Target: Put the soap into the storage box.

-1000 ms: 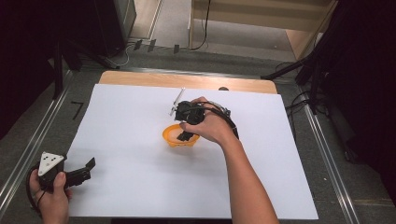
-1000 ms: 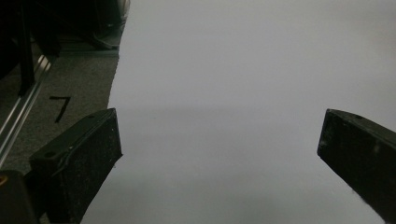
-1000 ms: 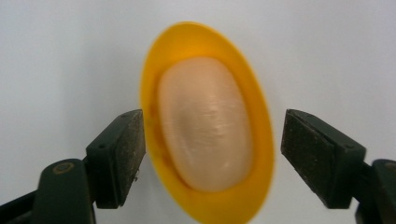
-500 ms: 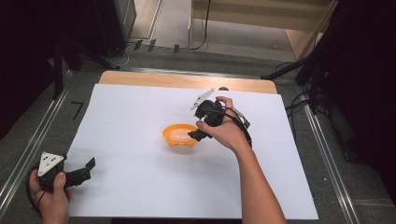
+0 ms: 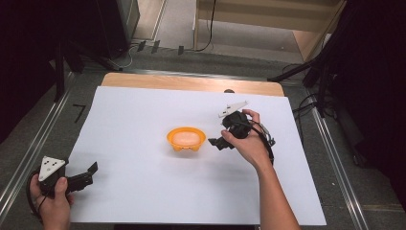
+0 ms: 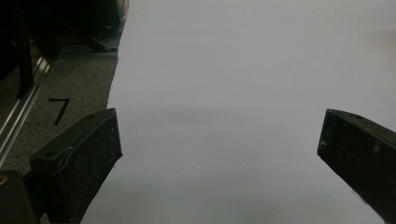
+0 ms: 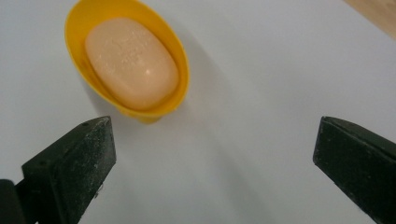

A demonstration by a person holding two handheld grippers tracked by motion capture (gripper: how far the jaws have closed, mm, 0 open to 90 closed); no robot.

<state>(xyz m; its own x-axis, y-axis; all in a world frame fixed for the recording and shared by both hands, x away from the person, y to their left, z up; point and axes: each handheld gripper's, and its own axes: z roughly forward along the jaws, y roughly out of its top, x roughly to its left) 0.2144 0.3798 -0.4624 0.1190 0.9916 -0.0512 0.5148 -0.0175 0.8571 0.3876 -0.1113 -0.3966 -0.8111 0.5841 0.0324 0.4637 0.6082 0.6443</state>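
While angled leftward, right hand (image 5: pixel 246 139) nears dish (image 5: pixel 186 139).

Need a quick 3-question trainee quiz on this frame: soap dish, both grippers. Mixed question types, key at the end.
1. True or false: the right gripper is shut on the yellow dish.
2. What lies in the dish?
A) a sponge
B) a pale bar of soap
C) nothing
3. Where does the left gripper sit relative to the white sheet in the high view?

Key:
1. False. Its jaws stand wide open beside the dish, with nothing between them.
2. B.
3. At the sheet's near left corner, far from the dish, jaws open over bare sheet.
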